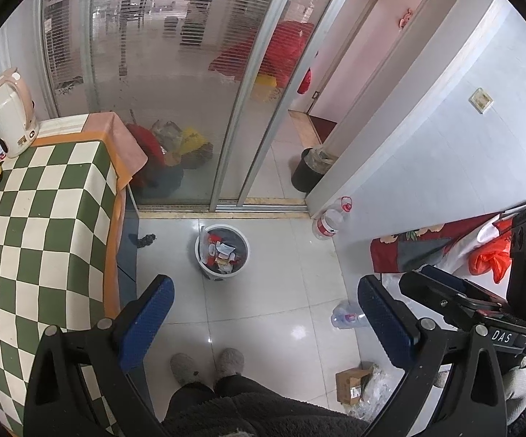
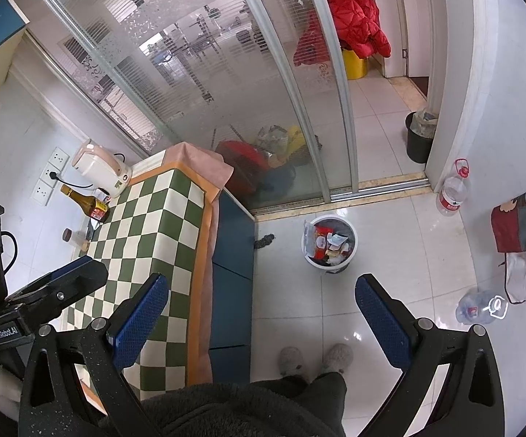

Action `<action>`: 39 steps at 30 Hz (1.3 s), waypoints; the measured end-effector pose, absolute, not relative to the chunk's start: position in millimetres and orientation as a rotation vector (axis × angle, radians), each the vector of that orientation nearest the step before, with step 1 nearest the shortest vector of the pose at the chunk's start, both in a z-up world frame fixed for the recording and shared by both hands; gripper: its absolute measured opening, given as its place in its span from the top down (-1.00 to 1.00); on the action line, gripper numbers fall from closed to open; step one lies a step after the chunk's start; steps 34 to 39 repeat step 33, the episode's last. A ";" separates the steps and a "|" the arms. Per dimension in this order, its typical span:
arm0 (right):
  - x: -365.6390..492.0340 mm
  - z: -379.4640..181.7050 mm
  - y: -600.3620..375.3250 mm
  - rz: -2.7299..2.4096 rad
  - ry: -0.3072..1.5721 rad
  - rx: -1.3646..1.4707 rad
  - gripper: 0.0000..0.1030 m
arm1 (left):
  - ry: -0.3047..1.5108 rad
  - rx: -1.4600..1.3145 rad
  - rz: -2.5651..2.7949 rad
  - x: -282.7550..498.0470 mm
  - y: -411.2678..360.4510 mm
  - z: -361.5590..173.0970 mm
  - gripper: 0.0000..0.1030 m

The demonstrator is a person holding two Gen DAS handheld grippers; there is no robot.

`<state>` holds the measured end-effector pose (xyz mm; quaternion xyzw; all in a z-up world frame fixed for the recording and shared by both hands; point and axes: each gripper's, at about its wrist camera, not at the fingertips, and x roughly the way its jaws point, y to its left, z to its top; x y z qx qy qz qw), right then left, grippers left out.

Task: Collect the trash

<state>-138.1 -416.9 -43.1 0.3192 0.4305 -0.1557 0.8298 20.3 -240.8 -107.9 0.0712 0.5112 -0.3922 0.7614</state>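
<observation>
We hold both grippers above the tiled floor, and each has its jaws spread wide with nothing between them: the left gripper (image 1: 264, 298) and the right gripper (image 2: 263, 296). The white trash bucket (image 1: 222, 251) (image 2: 329, 244) stands on the floor ahead of our slippers (image 1: 207, 364), full of wrappers. An empty clear bottle (image 2: 479, 307) lies on the tiles to our right, well apart from the bucket. A small cardboard box (image 1: 352, 386) lies near our feet. The checkered surface (image 2: 146, 218) carries a kettle (image 2: 99, 169).
</observation>
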 end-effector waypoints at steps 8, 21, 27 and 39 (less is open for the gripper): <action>-145.4 -46.8 -412.2 -0.337 0.912 0.685 -1.00 | 1.132 0.156 -0.859 17.5 -244.1 -112.8 -1.00; -157.7 -45.8 -417.3 -0.351 0.909 0.697 -1.00 | 1.137 0.153 -0.871 12.0 -250.6 -113.8 -1.00; -163.9 -44.7 -418.4 -0.355 0.903 0.703 -1.00 | 1.136 0.156 -0.872 10.9 -253.4 -113.8 -1.00; -164.7 -44.9 -422.0 -0.353 0.901 0.710 -1.00 | 1.127 0.151 -0.881 9.6 -253.4 -112.2 -1.00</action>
